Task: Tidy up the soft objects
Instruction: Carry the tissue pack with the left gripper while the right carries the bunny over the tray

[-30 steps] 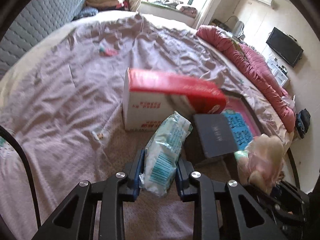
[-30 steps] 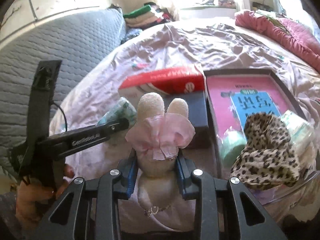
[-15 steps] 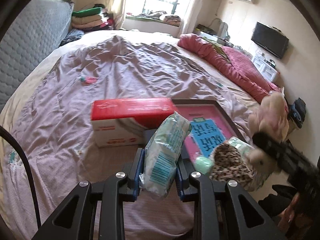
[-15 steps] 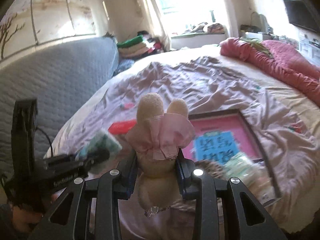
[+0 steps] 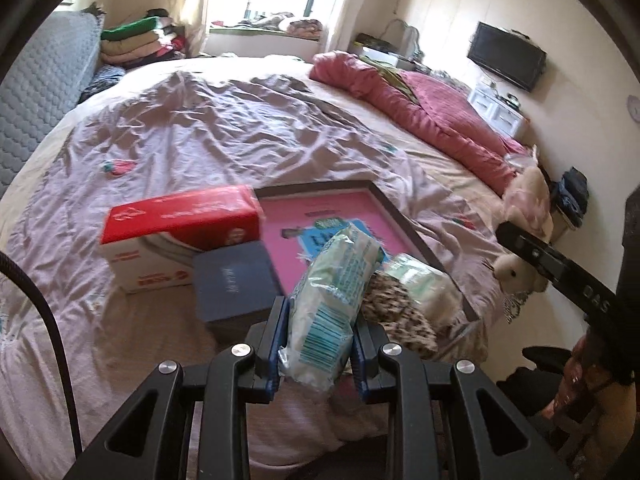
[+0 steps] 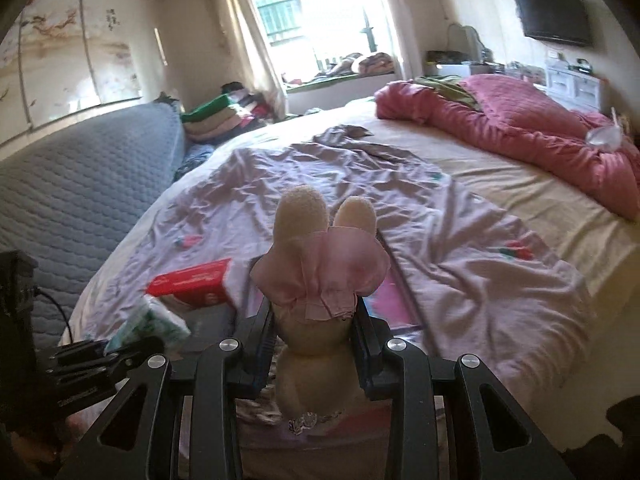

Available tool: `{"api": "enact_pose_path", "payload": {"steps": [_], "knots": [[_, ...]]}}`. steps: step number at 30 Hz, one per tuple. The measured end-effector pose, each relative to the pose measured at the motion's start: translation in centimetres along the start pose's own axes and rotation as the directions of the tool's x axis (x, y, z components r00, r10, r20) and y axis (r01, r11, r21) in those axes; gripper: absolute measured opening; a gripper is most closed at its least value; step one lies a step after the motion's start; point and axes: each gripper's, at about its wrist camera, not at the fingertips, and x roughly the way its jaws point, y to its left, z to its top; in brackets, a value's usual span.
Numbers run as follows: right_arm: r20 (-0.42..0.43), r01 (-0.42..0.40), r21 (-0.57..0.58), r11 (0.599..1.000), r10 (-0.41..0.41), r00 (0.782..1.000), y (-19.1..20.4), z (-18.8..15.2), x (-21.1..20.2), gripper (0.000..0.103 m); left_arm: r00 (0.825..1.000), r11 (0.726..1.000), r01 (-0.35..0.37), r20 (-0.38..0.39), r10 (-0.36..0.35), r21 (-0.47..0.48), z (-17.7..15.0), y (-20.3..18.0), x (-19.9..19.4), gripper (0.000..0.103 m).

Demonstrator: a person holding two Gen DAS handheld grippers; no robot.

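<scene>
My left gripper is shut on a pale green tissue pack and holds it above the bed's near edge. My right gripper is shut on a beige plush bunny in a pink dress, held high over the bed; the bunny also shows at the right of the left wrist view. A pink-lined box lid lies on the bed with a leopard-print soft item and a second tissue pack at its near corner.
A red and white carton and a dark blue box sit left of the lid on the lilac sheet. A pink quilt lies along the bed's right side. A grey padded headboard stands at left.
Both grippers have risen and pulled back from the bed, each keeping its object. The right gripper with the bunny lifted well above the lid.
</scene>
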Motion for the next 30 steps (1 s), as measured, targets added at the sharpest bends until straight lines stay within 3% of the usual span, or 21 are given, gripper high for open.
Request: {"api": "enact_pose_path", "payload": {"steps": [5, 12, 17, 30], "knots": [[-0.026, 0.023, 0.017, 1.0, -0.023, 0.999, -2.4, -0.7, 0.4, 0.035, 0.998, 0.998, 0.043, -0.043, -0.041, 0.049, -0.8, -3.5, 1.7, 0.028], [-0.074, 0.054, 0.021, 0.998, -0.052, 0.996, -4.7, -1.8, 1.3, 0.035, 0.993, 0.995, 0.043, -0.11, -0.033, 0.094, -1.7, -6.4, 5.1, 0.028], [-0.125, 0.078, 0.008, 0.997, -0.076, 0.989, -6.1, -2.8, 2.8, 0.035, 0.989, 0.996, 0.042, -0.145, -0.031, 0.076, -1.7, -6.2, 7.7, 0.028], [-0.234, 0.115, -0.081, 0.99, -0.131, 0.963, -6.4, -4.4, 8.7, 0.035, 0.991, 0.999, 0.049, -0.129, -0.045, 0.023, 0.0, -5.0, 10.0, 0.028]]}}
